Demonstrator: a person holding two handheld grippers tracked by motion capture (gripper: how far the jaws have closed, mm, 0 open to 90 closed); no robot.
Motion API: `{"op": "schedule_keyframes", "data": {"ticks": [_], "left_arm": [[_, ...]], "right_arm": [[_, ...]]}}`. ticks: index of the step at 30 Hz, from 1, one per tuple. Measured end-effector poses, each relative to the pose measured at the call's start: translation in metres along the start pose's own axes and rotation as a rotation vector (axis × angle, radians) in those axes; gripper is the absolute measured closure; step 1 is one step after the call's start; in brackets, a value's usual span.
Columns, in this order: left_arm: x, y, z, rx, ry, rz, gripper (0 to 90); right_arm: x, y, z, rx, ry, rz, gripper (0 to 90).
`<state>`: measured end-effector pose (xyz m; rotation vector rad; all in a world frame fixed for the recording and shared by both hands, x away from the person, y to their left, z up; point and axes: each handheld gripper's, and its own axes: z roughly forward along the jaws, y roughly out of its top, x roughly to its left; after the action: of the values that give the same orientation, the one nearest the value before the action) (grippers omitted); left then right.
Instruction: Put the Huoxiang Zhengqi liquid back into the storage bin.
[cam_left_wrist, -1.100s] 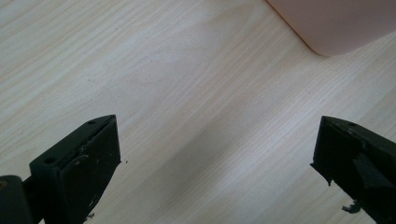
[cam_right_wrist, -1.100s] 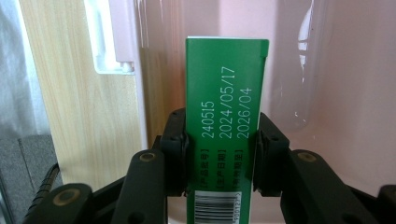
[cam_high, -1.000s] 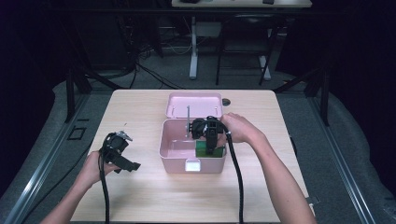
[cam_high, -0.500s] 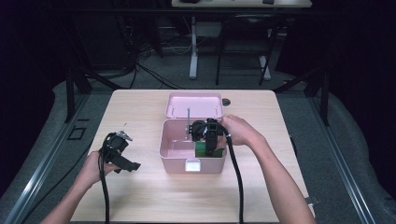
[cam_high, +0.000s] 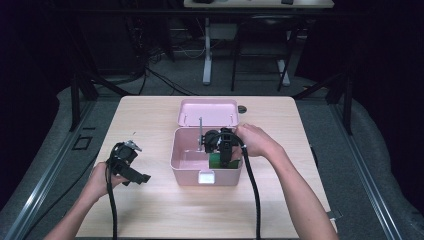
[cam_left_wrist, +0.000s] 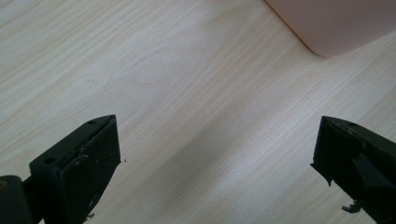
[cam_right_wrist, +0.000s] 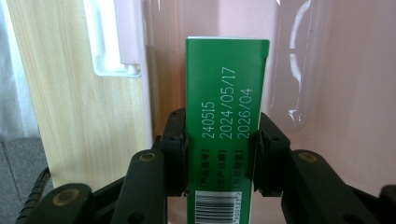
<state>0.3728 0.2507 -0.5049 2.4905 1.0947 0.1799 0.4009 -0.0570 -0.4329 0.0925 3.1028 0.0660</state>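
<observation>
A green carton (cam_right_wrist: 226, 126) with printed dates and a barcode is clamped between the black jaws of my right gripper (cam_right_wrist: 219, 144). In the high view that right gripper (cam_high: 223, 156) reaches down into the open pink box (cam_high: 181, 161), and a bit of the green carton (cam_high: 215, 160) shows beneath it near the box's front right corner. My left gripper (cam_high: 141, 177) rests low over the bare wood left of the box, and its jaws stand wide apart. In its own view the left gripper (cam_left_wrist: 215, 149) has nothing between its jaws, with a corner of the pink box (cam_left_wrist: 336, 23) beyond.
The box's pink lid (cam_high: 208, 113) lies flat on the table (cam_high: 150, 120) just behind the box. A small dark round thing (cam_high: 242, 108) sits beside the lid. A thin upright rod (cam_high: 200, 131) rises at the box's back wall. Dark floor and desk legs lie beyond the table.
</observation>
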Motion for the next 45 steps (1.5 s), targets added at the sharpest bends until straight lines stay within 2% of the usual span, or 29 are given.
{"op": "schedule_keyframes", "data": {"ticks": [6,10,12,20,25,30,35,39,45], "left_arm": [[0.0,0.001,-0.001,0.0,0.002,0.003,0.7],[-0.001,0.001,0.0,0.001,0.0,0.004,0.6],[-0.001,0.001,0.0,0.001,0.0,0.004,0.7],[-0.001,0.0,0.002,0.007,-0.002,0.003,0.7],[-0.001,0.001,0.001,0.003,-0.001,0.002,0.7],[-0.001,0.003,-0.001,-0.005,-0.003,0.0,0.7],[0.0,0.007,-0.004,-0.013,-0.008,-0.008,0.9],[0.002,0.011,-0.006,-0.018,-0.018,-0.019,0.9],[0.005,0.021,-0.011,-0.027,-0.02,-0.018,1.0]], "right_arm": [[0.002,0.0,0.0,0.006,-0.01,0.001,62.4],[0.0,0.0,-0.001,0.017,-0.003,0.022,56.1],[-0.002,-0.002,-0.002,0.01,0.004,0.036,51.2],[-0.006,-0.01,-0.007,-0.004,0.007,0.064,50.3],[-0.007,-0.013,-0.013,-0.021,0.007,0.075,46.0],[-0.008,-0.017,-0.019,-0.063,0.007,0.103,40.6],[-0.01,-0.025,-0.022,-0.097,0.013,0.147,29.9],[-0.009,-0.034,-0.03,-0.152,0.007,0.193,20.5],[-0.006,-0.053,-0.045,-0.244,-0.028,0.274,14.9]]}}
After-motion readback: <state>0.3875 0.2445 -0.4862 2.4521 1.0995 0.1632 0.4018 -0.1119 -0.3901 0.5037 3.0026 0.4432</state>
